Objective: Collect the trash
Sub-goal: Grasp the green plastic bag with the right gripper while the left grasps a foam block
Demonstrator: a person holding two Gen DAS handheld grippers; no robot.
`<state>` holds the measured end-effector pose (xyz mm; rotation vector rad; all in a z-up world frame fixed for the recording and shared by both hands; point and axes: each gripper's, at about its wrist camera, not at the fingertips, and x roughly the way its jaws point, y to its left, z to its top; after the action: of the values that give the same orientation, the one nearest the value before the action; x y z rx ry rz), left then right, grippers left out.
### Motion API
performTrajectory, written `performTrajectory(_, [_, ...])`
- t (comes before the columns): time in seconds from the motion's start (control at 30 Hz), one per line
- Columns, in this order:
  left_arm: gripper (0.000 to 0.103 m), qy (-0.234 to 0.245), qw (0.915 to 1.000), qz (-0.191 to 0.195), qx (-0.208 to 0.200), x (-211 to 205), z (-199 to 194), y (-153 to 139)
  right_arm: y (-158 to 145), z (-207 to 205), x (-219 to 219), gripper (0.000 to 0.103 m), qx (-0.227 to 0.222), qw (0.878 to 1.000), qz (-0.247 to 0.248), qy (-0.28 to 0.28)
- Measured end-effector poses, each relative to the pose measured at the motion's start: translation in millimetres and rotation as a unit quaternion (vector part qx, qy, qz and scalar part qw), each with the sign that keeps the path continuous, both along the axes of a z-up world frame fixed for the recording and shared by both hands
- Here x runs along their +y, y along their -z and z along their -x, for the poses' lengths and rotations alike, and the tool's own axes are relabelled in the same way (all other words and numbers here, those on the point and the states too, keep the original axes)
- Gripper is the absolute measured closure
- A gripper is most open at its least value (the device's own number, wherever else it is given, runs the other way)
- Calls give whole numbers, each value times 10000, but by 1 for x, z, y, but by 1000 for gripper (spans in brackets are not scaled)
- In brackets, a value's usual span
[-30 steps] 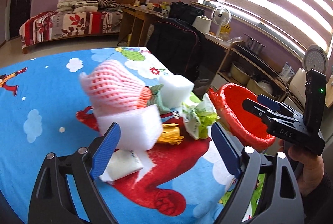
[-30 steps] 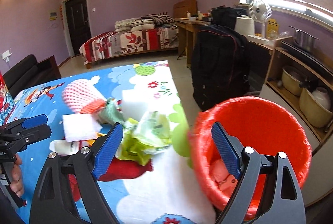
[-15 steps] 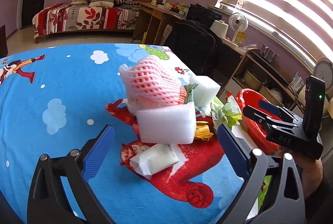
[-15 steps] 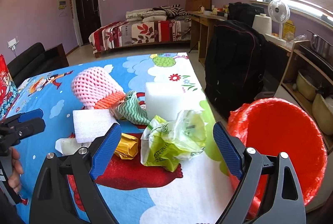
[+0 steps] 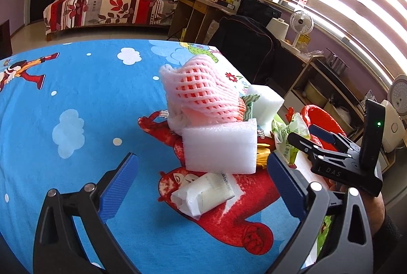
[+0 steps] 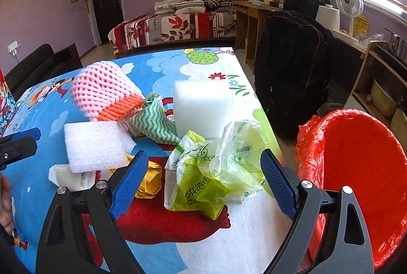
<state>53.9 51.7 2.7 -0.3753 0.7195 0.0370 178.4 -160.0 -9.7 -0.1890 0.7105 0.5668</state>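
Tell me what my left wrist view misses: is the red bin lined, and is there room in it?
Observer: Yes, the red bin has a red plastic liner, and the right wrist view looks into a mostly open inside.
Operator: What lies between the right gripper's fingers?
Observer: A crumpled green plastic bag sits on the table between the open fingers of the right gripper; the pads are not touching it.
Operator: Anything hidden behind the foam block from my side?
Observer: A green and white striped cloth lies between the pink foam net and the tall foam block.
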Motion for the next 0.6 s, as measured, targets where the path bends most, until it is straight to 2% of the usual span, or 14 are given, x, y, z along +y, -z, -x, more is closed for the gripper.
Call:
performTrajectory(0.3, [5, 187, 9995, 113, 208, -3, -19, 11, 17, -12, 7, 20, 210, 9996, 161, -140])
performTrajectory(0.43, [5, 357, 9987, 147, 342, -8, -33, 16, 24, -12, 6, 36, 335, 9992, 164, -159])
performTrajectory(0.6, [5, 568, 9972, 226, 430, -11, -50, 22, 23, -9, 2, 47, 299, 9993, 104, -213])
